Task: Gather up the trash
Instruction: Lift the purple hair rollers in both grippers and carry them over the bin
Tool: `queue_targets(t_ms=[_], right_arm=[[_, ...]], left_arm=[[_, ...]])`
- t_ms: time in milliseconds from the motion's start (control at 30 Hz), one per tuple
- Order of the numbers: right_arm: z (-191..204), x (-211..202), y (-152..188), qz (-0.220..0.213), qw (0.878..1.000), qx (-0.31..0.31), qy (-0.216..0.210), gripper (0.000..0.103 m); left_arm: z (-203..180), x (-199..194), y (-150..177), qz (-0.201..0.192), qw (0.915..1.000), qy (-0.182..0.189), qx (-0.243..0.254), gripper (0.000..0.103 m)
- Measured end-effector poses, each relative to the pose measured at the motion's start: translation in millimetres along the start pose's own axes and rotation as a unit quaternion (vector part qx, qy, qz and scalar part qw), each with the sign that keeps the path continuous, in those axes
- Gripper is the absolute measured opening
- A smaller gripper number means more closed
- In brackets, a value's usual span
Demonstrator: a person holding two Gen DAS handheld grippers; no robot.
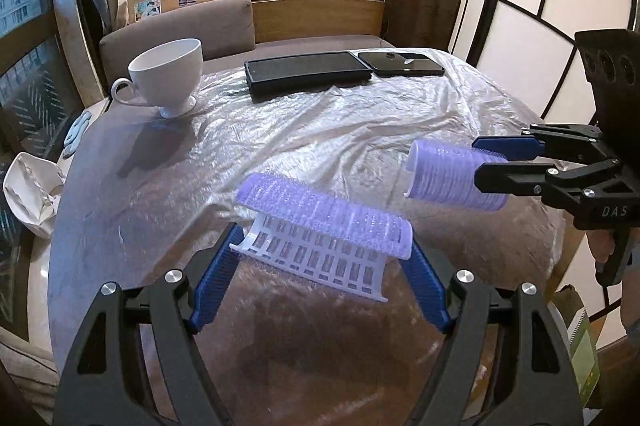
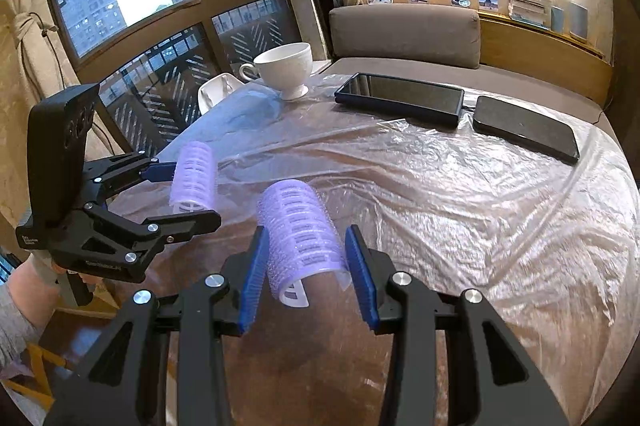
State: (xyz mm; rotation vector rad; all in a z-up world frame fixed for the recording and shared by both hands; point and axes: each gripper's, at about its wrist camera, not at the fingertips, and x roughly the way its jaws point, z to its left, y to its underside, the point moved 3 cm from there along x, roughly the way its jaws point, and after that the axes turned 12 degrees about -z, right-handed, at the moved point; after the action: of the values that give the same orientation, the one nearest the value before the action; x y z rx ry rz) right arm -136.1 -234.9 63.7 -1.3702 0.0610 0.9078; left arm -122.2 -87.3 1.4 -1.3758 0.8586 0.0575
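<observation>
Crinkled clear plastic sheeting (image 1: 360, 129) covers the round table I'm working over. At the far left of the left wrist view a crumpled white bag (image 1: 30, 193) hangs off the table edge, and just right of it a white teacup (image 1: 168, 77) stands upright. Top centre, a black tablet (image 1: 306, 71) and a dark phone (image 1: 400, 63) lie side by side, nearly touching. Low in the middle, my left gripper (image 1: 324, 262) has its blue pads clamped on the two ends of a purple hair roller (image 1: 324, 222), held crosswise above the table. At the right edge, my right gripper (image 2: 306, 274) is closed on a second purple roller (image 2: 298, 226), squeezing its sides, also lifted clear of the sheeting.
</observation>
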Motion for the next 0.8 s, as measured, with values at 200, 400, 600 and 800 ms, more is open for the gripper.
queue_targets(t_ms=[200, 400, 600, 800], right_arm=[[12, -19, 11, -0.005, 1.0, -0.007, -0.007, 0.039], [26, -40, 21, -0.01, 1.0, -0.012, -0.019, 0.039], [37, -56, 32, -0.009, 0.999, -0.017, -0.028, 0.039], [50, -76, 52, -0.003, 0.999, -0.026, -0.034, 0.039]], left_arm=[[-9, -21, 8, -0.011, 0.9999, 0.011, -0.004, 0.079], [-24, -45, 15, -0.021, 0.9996, 0.019, 0.006, 0.079], [-39, -63, 24, -0.025, 0.9992, 0.025, 0.021, 0.079], [-51, -80, 37, -0.022, 0.9988, 0.036, 0.024, 0.079]])
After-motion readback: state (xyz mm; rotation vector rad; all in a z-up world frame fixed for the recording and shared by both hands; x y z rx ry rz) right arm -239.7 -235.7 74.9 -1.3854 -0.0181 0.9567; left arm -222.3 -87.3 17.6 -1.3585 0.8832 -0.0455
